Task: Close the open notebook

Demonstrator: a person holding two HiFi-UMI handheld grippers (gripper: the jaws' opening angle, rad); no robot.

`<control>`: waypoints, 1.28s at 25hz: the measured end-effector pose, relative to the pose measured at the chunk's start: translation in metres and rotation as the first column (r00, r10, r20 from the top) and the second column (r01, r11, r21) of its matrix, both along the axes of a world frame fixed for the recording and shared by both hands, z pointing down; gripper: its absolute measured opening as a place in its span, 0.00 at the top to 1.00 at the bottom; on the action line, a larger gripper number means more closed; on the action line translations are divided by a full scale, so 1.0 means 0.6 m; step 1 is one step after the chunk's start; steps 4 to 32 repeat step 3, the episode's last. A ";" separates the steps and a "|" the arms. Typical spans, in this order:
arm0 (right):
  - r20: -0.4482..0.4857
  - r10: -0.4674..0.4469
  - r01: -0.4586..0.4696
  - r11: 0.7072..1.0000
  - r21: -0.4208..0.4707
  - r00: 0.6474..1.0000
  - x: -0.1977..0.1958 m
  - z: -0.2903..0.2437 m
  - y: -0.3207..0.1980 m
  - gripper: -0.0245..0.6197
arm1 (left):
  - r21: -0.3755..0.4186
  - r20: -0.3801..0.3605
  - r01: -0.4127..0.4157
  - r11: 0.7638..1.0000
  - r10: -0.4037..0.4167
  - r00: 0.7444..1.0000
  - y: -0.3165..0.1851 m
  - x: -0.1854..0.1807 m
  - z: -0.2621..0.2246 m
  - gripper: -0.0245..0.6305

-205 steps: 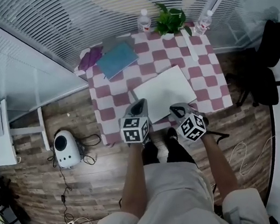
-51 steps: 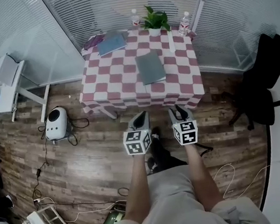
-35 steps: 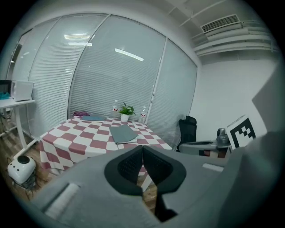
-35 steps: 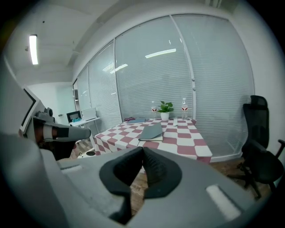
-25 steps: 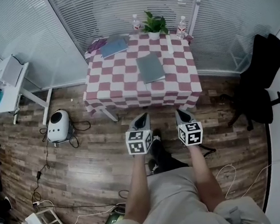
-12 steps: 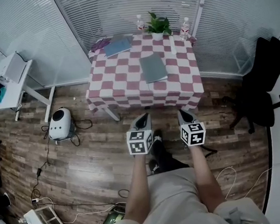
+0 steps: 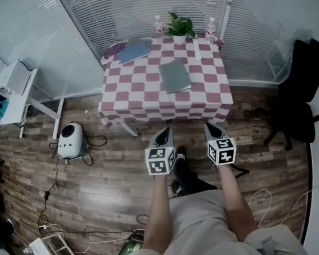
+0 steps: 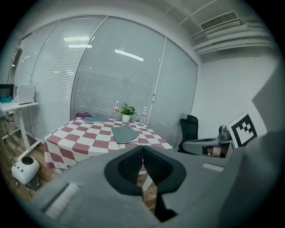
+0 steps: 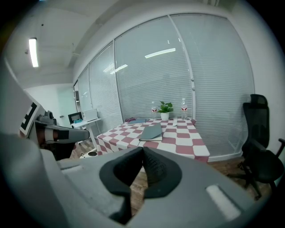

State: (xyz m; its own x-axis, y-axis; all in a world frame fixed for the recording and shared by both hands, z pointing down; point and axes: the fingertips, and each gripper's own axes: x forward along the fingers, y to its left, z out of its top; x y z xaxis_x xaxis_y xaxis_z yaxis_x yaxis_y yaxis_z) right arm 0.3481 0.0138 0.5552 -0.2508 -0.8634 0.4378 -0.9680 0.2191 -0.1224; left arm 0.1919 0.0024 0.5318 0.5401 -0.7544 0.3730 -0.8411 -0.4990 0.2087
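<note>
A grey-green notebook [image 7: 174, 75] lies closed on the red-and-white checked table [image 7: 145, 105], towards the table's right side; it also shows in the left gripper view as the notebook [image 8: 125, 133] and in the right gripper view as the notebook [image 9: 152, 132]. My left gripper [image 7: 161, 134] and right gripper [image 7: 212, 128] hang side by side over the wooden floor, well short of the table's near edge. Both are shut with nothing between their jaws, left gripper [image 8: 142, 148] and right gripper [image 9: 143, 149] alike.
A blue book [image 7: 134, 50] and a purple cloth [image 7: 114, 49] lie at the table's far left. A potted plant [image 7: 180, 28] and two bottles [image 7: 212, 28] stand at the back edge. A black office chair [image 7: 305, 94] is at the right, a white round device [image 7: 70, 141] with cables at the left.
Earlier the notebook lay open with both grippers at the table's edge. Now it lies closed and I stand farther back. Over the last second the view barely shifts; both grippers stay shut.
</note>
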 end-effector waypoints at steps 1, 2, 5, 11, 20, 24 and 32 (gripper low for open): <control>0.000 0.002 -0.002 1.000 0.003 1.000 0.003 -0.001 -0.002 0.96 | 0.003 -0.001 0.002 1.000 -0.002 1.000 -0.003 0.002 -0.001 0.95; 0.000 0.004 -0.004 1.000 0.008 1.000 0.007 -0.003 -0.004 0.96 | 0.007 -0.003 0.003 1.000 -0.003 1.000 -0.006 0.004 -0.001 0.95; 0.000 0.006 -0.006 1.000 0.013 1.000 0.010 -0.005 -0.007 0.96 | 0.010 -0.004 0.005 1.000 -0.005 1.000 -0.011 0.006 -0.002 0.95; 0.000 0.006 -0.006 1.000 0.013 1.000 0.010 -0.005 -0.007 0.96 | 0.010 -0.004 0.005 1.000 -0.005 1.000 -0.011 0.006 -0.002 0.95; 0.000 0.006 -0.006 1.000 0.013 1.000 0.010 -0.005 -0.007 0.96 | 0.010 -0.004 0.005 1.000 -0.005 1.000 -0.011 0.006 -0.002 0.95; 0.000 0.006 -0.006 1.000 0.013 1.000 0.010 -0.005 -0.007 0.96 | 0.010 -0.004 0.005 1.000 -0.005 1.000 -0.011 0.006 -0.002 0.95; 0.000 0.006 -0.006 1.000 0.013 1.000 0.010 -0.005 -0.007 0.96 | 0.010 -0.004 0.005 1.000 -0.005 1.000 -0.011 0.006 -0.002 0.95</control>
